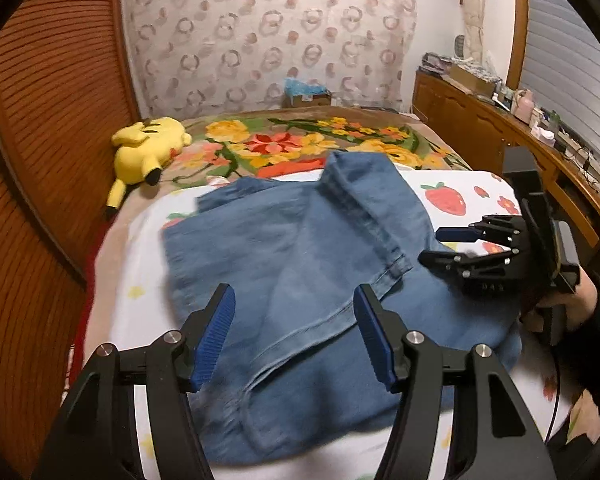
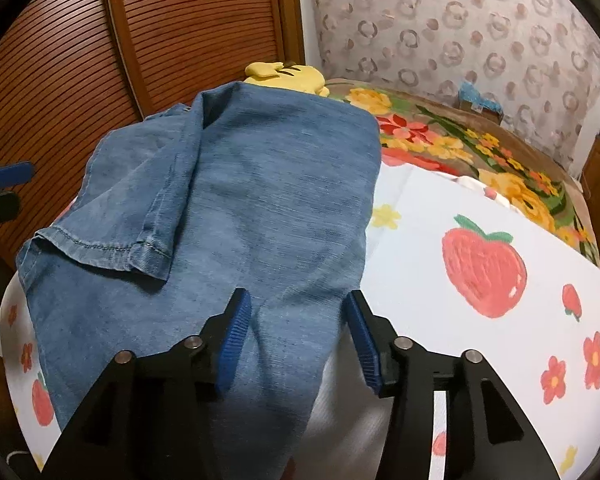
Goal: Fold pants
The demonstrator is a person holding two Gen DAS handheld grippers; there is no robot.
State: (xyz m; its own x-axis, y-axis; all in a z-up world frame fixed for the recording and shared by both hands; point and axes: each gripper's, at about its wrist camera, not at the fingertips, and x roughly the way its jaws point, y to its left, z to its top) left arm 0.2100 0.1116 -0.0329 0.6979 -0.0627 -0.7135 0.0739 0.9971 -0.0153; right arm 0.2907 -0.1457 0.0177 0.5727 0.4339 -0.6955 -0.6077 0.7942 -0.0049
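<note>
Left hand-held gripper point(image 1: 294, 336) angles down, parted, above folded pants point(image 1: 300, 280).

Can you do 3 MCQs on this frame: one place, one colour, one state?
1. Where does the plush toy lie?
A. on the pants
B. on the floral blanket beside the slatted door
C. on the dresser

2. What colour are the pants?
A. black
B. blue denim
C. red

3. How does the left claw stand?
A. open, nothing clamped
B. shut on a hem
C. shut on the toy

Answers:
1 B: the yellow toy rests on the floral blanket, past the pants, near the door.
2 B: faded blue denim with stitched hems.
3 A: its blue pads stand apart above the cloth, pinching nothing.
</note>
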